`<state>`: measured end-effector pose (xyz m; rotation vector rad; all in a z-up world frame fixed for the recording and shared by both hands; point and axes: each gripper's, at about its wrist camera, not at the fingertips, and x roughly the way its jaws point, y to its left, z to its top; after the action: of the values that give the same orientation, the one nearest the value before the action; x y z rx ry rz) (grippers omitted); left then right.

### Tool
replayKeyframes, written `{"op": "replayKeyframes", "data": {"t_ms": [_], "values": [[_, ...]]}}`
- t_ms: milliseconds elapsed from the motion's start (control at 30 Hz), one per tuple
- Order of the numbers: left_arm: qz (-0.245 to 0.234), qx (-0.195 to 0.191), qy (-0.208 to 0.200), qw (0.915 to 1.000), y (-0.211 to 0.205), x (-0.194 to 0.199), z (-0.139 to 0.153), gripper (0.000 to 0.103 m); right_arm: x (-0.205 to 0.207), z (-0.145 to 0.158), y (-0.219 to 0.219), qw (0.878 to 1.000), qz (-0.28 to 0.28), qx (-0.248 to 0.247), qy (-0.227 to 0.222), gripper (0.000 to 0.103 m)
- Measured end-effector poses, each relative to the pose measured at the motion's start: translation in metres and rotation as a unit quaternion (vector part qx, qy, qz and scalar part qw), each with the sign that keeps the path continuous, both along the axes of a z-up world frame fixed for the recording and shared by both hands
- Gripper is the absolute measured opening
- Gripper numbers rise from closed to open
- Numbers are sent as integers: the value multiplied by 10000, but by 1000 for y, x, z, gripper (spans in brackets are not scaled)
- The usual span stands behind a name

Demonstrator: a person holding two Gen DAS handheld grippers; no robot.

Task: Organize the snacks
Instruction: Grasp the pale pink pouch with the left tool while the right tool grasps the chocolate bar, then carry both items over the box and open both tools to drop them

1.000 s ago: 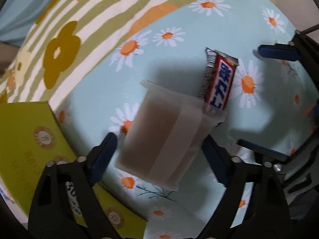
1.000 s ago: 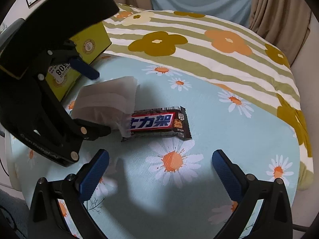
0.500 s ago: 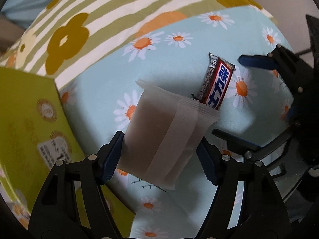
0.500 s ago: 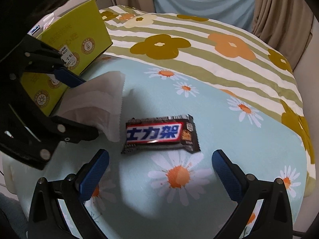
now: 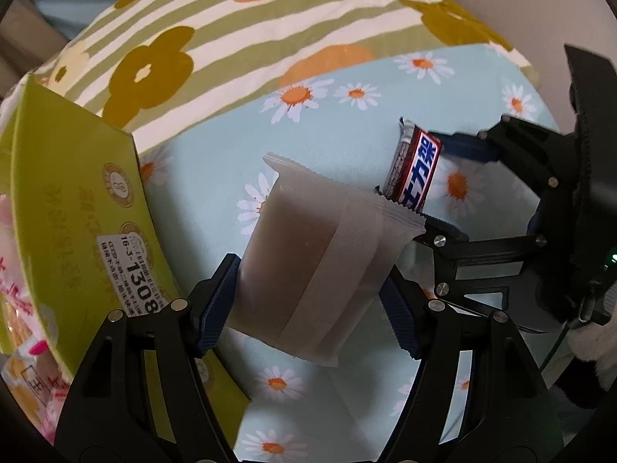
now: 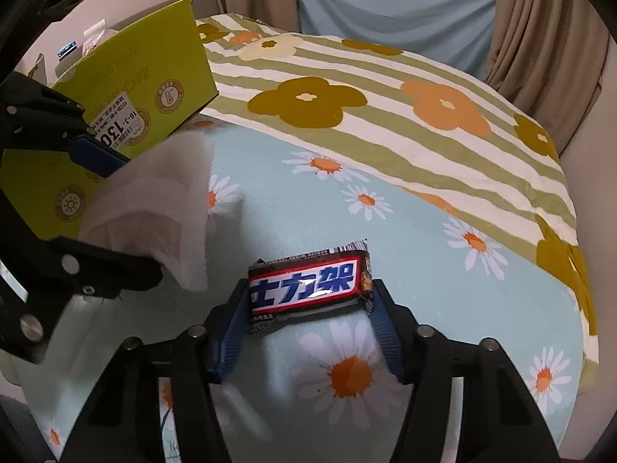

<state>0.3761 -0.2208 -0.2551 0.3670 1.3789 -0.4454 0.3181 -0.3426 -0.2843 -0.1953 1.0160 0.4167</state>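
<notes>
Blue-padded fingers of the left gripper are clamped on a frosted white snack packet, pressing its two sides and holding it clear of the daisy-print cloth that covers the table. Beside it, the right gripper is closing its jaws on a chocolate bar in a red, white and blue wrapper; the pads sit against the bar's two short ends, and the bar lies flat on the cloth near the table's near edge. From the left wrist view the bar shows just past the packet's upper corner. A yellow-green cardboard box with a white printed label stands toward the table's left edge, close to the packet. Pink-and-white snack wrappers show inside it. Farther back, a striped cloth with large flowers covers the table's far side.
</notes>
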Motion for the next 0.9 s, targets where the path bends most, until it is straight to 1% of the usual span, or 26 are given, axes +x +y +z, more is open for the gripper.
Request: {"op": "replayKeyframes", "data": {"t_ms": [100,233,300,433,600,667,767,900], "values": [[21,-99,-125,9999,-1,-7,13,68,-8,11,-8,9999,-89,54,-70,54],[133,-300,-355,9988,0,-18,39,67,-24,40,-18,9995,-164,95,-256,54],[197,-465,-488,9975,3,-28,60,67,-32,59,-22,9994,-178,166,-248,54],[385,-709,-791,9936,14,-51,100,68,-53,100,-23,9988,-108,207,-439,54],[716,-1008,-1196,9851,40,-82,149,68,-74,153,-10,9973,70,229,-701,54],[911,-1079,-1420,9797,56,-95,169,68,-78,168,-2,9964,134,275,-796,54],[1203,-1131,-1653,9723,82,-106,188,68,-80,191,17,9947,288,395,-906,54],[1555,-1030,-1910,9637,125,-110,204,68,-80,211,46,9926,440,472,-1025,54]]}}
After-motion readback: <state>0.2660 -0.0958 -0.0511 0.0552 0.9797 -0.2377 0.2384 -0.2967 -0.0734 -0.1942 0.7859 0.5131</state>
